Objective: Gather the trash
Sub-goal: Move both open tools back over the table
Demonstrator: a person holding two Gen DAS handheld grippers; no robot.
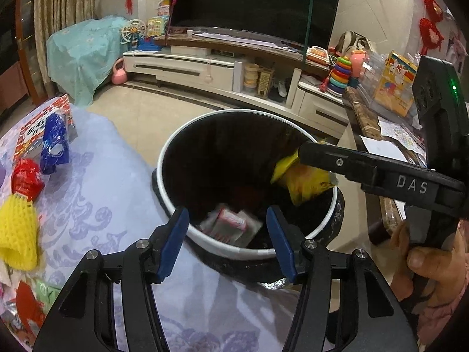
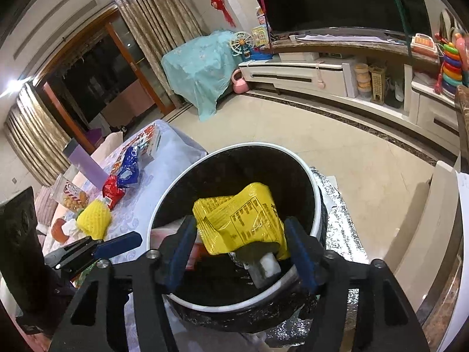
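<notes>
Between right hand-held gripper (image 2: 239, 249) fingers: yellow wrapper (image 2: 243, 220).

Beige tiled floor (image 2: 337, 146) with dark border strip. Far: white TV cabinet (image 1: 187, 67) under black television (image 1: 252, 0). Far left: tan curtains (image 2: 152, 20), dark glass doors (image 2: 88, 82), teal-draped furniture (image 2: 199, 64). Ceiling lights glare.

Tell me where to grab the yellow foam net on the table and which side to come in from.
Grip the yellow foam net across its narrower upper end, beside the red packet, coming from above with the left gripper, whose jaws stand open and empty. The net lies flat and looks soft, so it should squash between the pads. Its wider lower end looks harder to span.
</notes>
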